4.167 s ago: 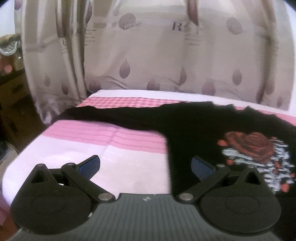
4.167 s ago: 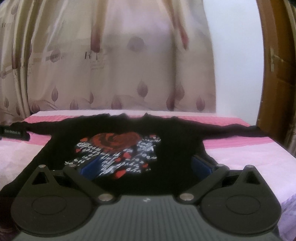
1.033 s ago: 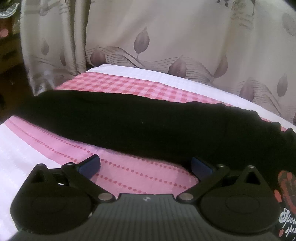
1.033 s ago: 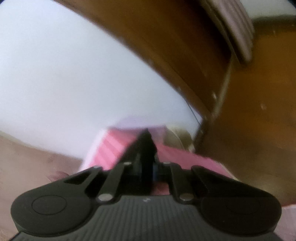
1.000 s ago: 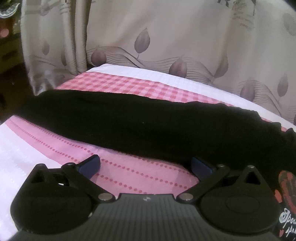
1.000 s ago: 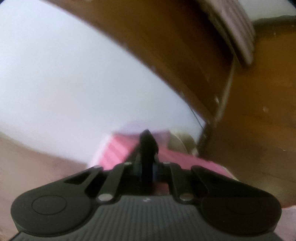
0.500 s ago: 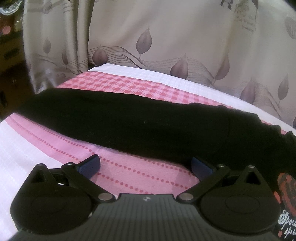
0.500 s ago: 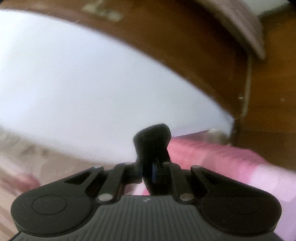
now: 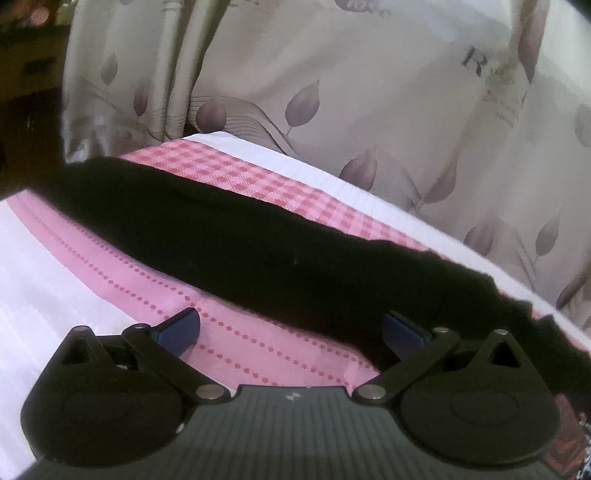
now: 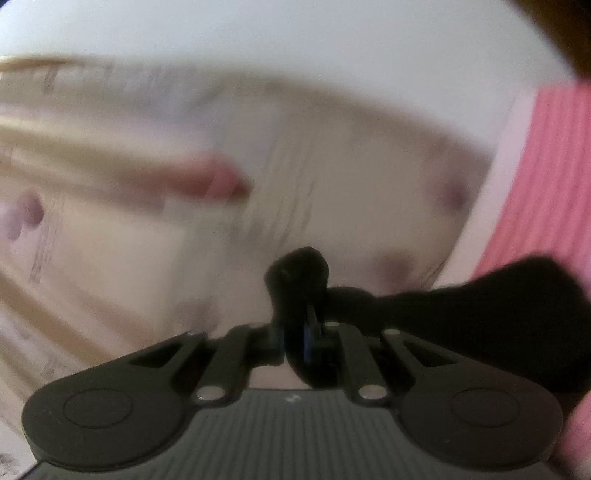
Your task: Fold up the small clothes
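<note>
A black long-sleeved shirt lies on a pink and white bed sheet (image 9: 258, 339). In the left wrist view its left sleeve (image 9: 221, 236) stretches flat across the bed, and a bit of the red chest print (image 9: 569, 424) shows at the lower right. My left gripper (image 9: 291, 328) is open and empty, just above the sheet in front of the sleeve. My right gripper (image 10: 297, 332) is shut on the end of the black right sleeve (image 10: 299, 277), lifted off the bed; the rest of that sleeve (image 10: 498, 299) trails off to the right.
A beige curtain (image 9: 369, 92) with leaf prints hangs behind the bed. Dark furniture (image 9: 26, 74) stands past the bed's left end. The right wrist view is motion-blurred, with the curtain (image 10: 184, 184), a white wall (image 10: 332, 33) and the pink sheet (image 10: 546, 166).
My right gripper, holding the sleeve end, has swung left from facing the wooden door and wall to facing the curtain. My left gripper has tilted slightly and stays open.
</note>
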`<state>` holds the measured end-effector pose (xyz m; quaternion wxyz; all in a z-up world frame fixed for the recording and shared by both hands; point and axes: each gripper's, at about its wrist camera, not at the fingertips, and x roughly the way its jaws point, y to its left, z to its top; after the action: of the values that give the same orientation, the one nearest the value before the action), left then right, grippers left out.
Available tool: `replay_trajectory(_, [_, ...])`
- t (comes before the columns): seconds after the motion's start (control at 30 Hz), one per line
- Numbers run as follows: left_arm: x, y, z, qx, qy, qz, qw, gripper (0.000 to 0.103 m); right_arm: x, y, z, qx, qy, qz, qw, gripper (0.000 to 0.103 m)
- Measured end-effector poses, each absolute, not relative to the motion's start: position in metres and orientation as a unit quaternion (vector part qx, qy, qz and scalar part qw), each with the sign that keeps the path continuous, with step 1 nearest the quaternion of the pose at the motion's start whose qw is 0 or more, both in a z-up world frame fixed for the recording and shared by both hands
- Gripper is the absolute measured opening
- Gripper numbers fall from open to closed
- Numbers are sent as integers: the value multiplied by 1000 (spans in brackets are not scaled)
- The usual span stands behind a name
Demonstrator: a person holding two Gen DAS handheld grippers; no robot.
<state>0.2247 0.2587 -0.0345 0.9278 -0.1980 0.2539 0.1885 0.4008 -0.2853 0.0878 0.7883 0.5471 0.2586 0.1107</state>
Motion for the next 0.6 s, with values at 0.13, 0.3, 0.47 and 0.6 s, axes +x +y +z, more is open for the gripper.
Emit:
replay_trajectory(0.13, [224,262,-35,-208,249,185,928,103,406,-200,62,558,294,152,761,9])
replay_trajectory(0.3, [224,265,-35,-216,245,182,928,103,399,-104,22,544,354,184,738,9])
replay_trajectory(0.47, [223,267,-35,-226,240,178,927,103,383,-37,-22,514,410,192,728,9])
replay_trajectory(0.6, [221,269,-36,-235,235,175,927,103,380,-6,-52,478,441,186,736,9])
